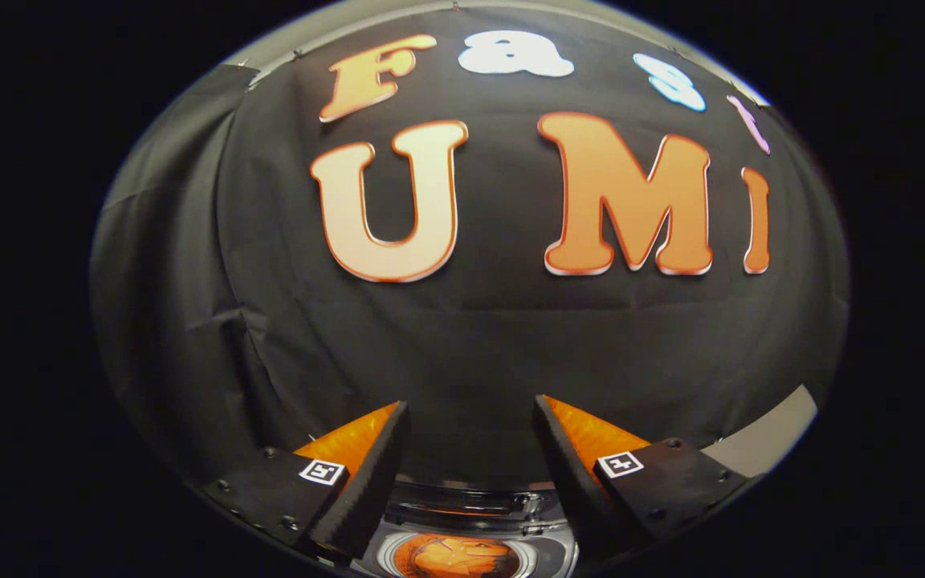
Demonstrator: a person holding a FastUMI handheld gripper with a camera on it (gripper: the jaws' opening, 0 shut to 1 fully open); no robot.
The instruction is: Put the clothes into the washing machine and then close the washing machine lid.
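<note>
Gripper [470,413] spread wide, empty, above washing machine [474,526] holding orange clothes [462,558]

**Recording booth, staged laundry setup**

Not a real home: a data-collection booth. Black cloth wall [470,337] hangs as backdrop across the whole space ahead, creased, with seams and fold lines, pinned along its top edge. Pale grey surface [768,437] shows past the cloth's lower right edge; a similar pale strip runs above the cloth's top. Lighting is dim and artificial. Low down, between the fingers of the gripper [470,413], which stand apart with nothing held, sits a small washing machine [470,530]: glossy top, round opening, orange clothes [462,558] inside. Square fiducial markers [323,471] on the gripper's fingers point to a tracked recording rig.
</note>
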